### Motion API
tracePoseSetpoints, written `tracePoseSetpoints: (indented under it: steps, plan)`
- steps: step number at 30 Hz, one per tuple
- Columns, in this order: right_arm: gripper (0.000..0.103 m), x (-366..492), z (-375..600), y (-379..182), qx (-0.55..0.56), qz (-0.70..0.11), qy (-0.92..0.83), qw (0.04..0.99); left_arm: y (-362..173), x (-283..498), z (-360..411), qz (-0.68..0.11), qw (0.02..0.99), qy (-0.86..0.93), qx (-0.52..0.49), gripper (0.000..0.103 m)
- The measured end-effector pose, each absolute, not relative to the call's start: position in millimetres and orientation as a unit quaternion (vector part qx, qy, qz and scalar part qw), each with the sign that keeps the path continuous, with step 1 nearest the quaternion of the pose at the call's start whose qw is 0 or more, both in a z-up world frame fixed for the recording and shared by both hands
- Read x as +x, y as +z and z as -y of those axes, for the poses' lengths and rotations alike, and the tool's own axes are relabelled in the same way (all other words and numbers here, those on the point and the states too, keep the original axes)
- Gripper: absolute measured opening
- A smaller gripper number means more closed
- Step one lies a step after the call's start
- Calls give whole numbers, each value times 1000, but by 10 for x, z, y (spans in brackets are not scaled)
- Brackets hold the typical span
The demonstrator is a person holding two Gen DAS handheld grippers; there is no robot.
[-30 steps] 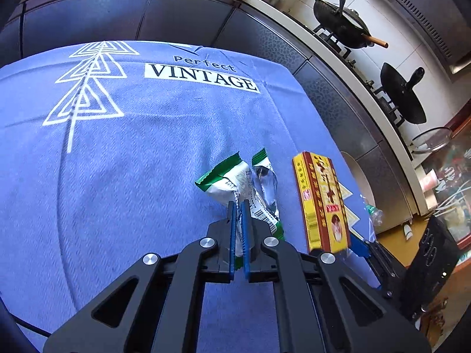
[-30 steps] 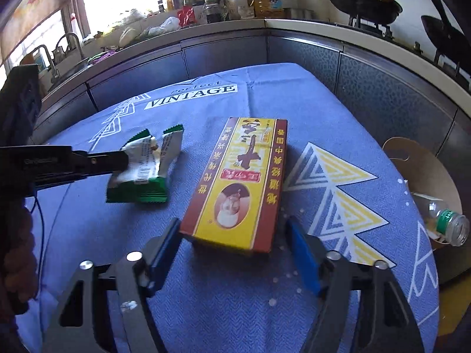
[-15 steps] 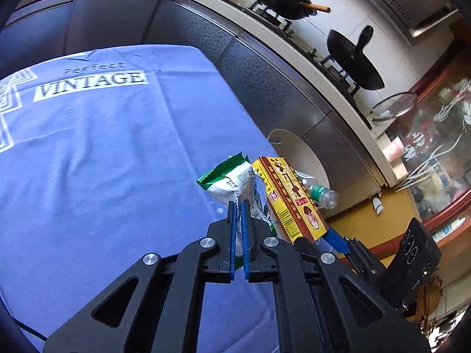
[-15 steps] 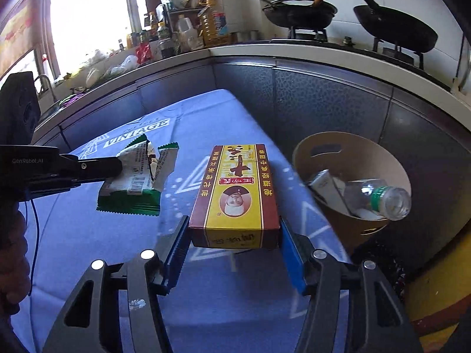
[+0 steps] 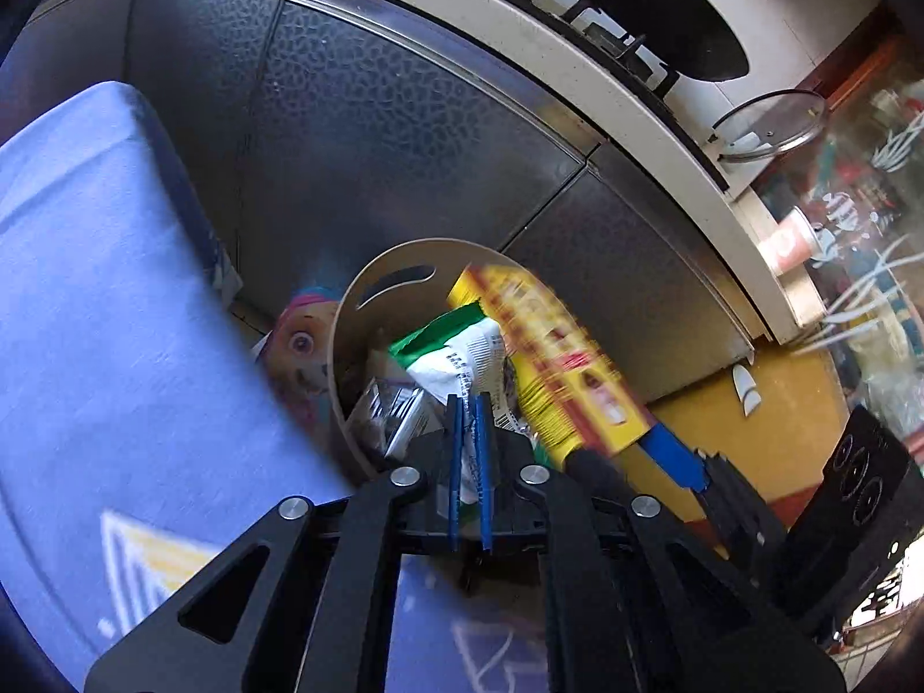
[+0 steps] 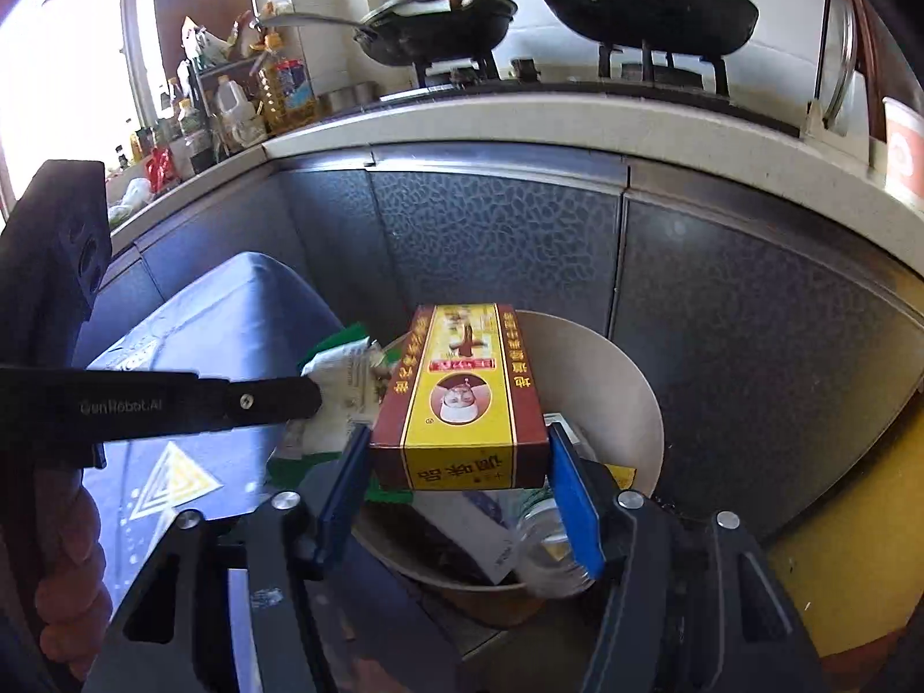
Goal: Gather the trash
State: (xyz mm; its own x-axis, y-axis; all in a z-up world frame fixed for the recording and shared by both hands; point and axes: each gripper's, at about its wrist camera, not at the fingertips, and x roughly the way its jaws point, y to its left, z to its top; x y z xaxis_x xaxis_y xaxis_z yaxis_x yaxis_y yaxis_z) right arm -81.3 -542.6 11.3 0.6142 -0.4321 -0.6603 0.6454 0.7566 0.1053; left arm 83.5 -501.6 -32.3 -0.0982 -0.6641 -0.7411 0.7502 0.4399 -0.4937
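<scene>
My left gripper [image 5: 469, 404] is shut on a green and white snack wrapper [image 5: 456, 355] and holds it over the beige trash bin [image 5: 346, 312]. My right gripper [image 6: 459, 468] is shut on a yellow and red carton box [image 6: 462, 398], held level above the same bin [image 6: 606, 369]. In the right wrist view the wrapper [image 6: 341, 375] hangs from the left gripper's fingers [image 6: 271, 401] just left of the box. The box [image 5: 554, 358] shows blurred in the left wrist view, right of the wrapper.
The bin holds a plastic bottle [image 6: 548, 548] and paper scraps. The blue-clothed table [image 5: 104, 346] edge lies left of the bin. Dark cabinet fronts [image 6: 496, 242] stand behind it, under a counter with woks [image 6: 647, 17]. A cartoon bag [image 5: 300, 346] sits beside the bin.
Both grippers have carried their items off the table to the right, from beside the bin to above it. Their grips have not changed.
</scene>
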Motion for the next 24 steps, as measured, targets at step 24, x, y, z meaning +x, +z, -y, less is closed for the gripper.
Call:
tracePoseSetpoints:
  steps: [24]
  plan:
    - [68, -1509, 4427, 62, 343, -269, -288, 853, -193, 321, 3310, -437, 756, -472, 123, 46]
